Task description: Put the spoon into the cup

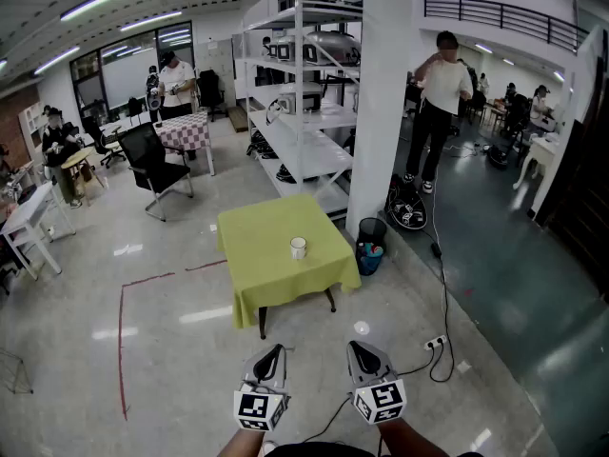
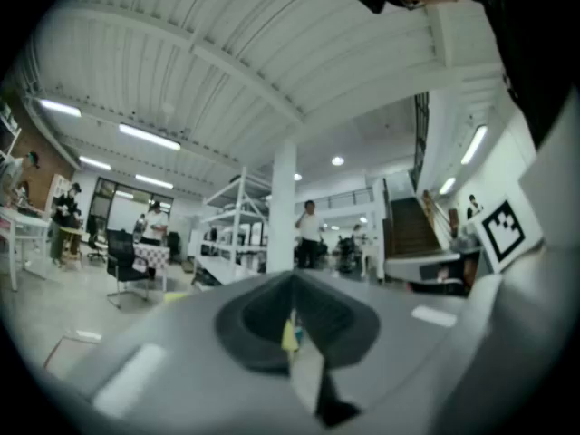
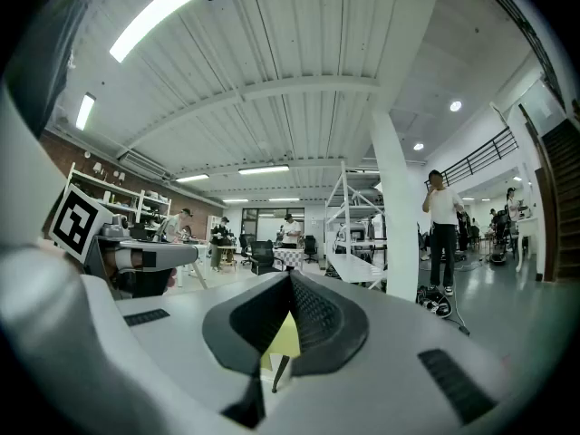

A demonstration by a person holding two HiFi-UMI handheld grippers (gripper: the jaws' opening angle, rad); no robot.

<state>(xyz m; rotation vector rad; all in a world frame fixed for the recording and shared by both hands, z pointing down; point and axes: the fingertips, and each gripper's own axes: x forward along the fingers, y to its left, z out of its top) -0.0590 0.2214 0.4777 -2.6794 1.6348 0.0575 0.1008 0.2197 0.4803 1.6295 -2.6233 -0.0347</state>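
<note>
A white cup (image 1: 298, 248) stands on a small table with a yellow-green cloth (image 1: 266, 260), out on the floor ahead of me. I cannot make out a spoon in any view. My left gripper (image 1: 277, 348) and right gripper (image 1: 354, 345) are held side by side at the bottom of the head view, well short of the table. Both point level towards it, both are shut, and neither holds anything. In the left gripper view the left gripper (image 2: 292, 281) shows only a thin slit between closed jaws. The right gripper (image 3: 290, 276) looks the same in the right gripper view, with a sliver of yellow cloth showing through.
A white pillar (image 1: 385, 103) and a white shelving rack (image 1: 304, 93) stand behind the table. A black bin (image 1: 371, 241) sits at its right corner. A cable and power strip (image 1: 436, 343) lie on the floor to my right. A person (image 1: 440, 103) stands past the pillar; an office chair (image 1: 157, 165) is at left.
</note>
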